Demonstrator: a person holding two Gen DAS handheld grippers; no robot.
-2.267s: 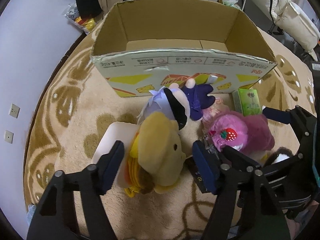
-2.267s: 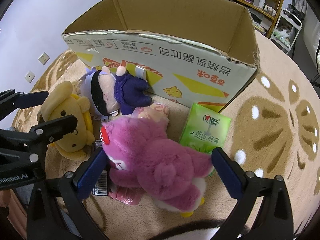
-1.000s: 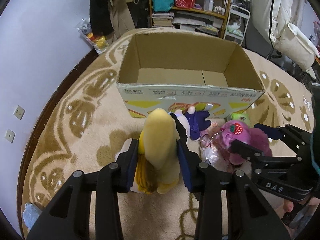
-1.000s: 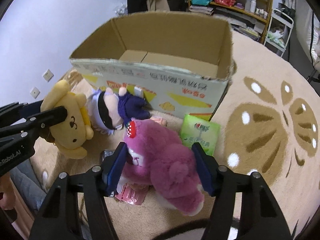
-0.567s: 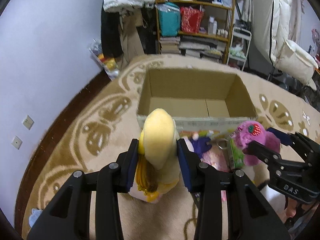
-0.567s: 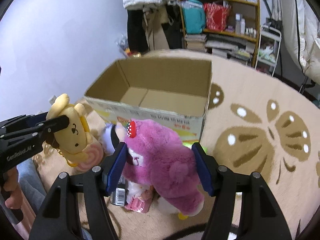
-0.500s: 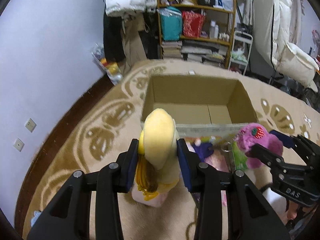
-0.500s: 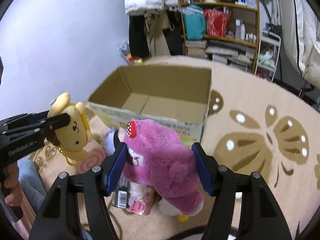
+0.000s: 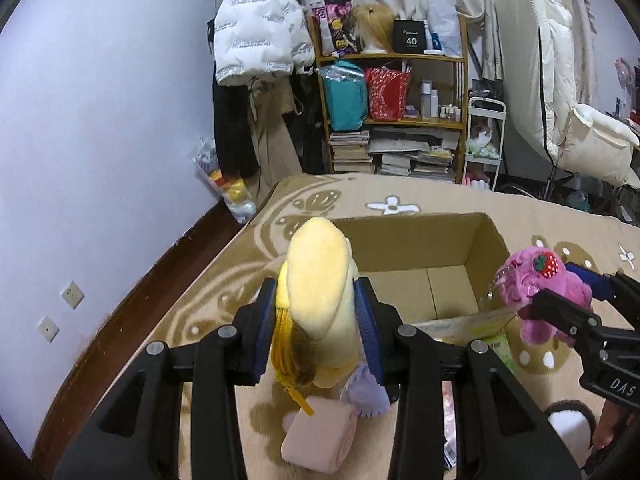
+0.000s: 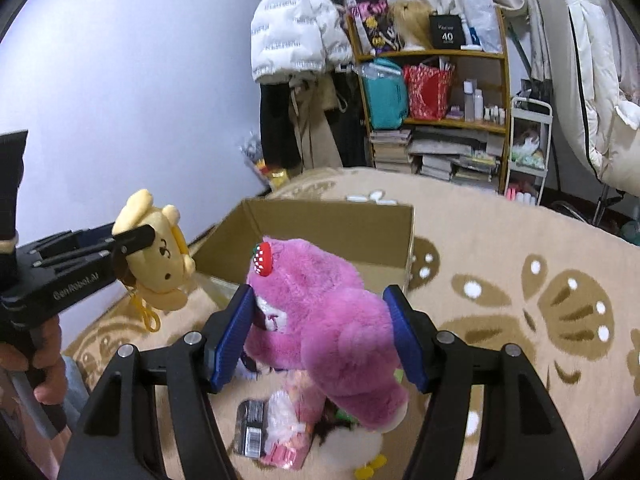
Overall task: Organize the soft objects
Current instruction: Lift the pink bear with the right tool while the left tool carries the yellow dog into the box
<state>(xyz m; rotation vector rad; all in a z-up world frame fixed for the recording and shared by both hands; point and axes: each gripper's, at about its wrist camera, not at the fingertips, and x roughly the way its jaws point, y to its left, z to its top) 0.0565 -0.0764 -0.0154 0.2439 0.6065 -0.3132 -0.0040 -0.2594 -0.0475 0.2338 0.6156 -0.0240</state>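
My left gripper (image 9: 316,322) is shut on a yellow dog plush (image 9: 320,292), lifted above the rug in front of an open cardboard box (image 9: 484,240). From the right wrist view the same yellow dog plush (image 10: 160,256) hangs in the left gripper (image 10: 136,240) at the left. My right gripper (image 10: 324,328) is shut on a fluffy pink bear plush (image 10: 320,312) with a strawberry on its head, held up before the cardboard box (image 10: 332,220). In the left wrist view the pink bear (image 9: 540,284) shows at the right, by the box's near corner.
On the beige patterned rug (image 10: 520,264) below lie a pink roll (image 9: 320,444), a purple-and-white doll (image 9: 368,396), a green tissue pack (image 9: 500,354) and wrapped packets (image 10: 280,428). A cluttered shelf (image 9: 392,92), hanging coats and a white chair (image 9: 568,128) stand behind the box.
Both grippers closed on their plush toys, then rose and tilted up. The box now sits lower in both views and the shelf and wall have come into sight.
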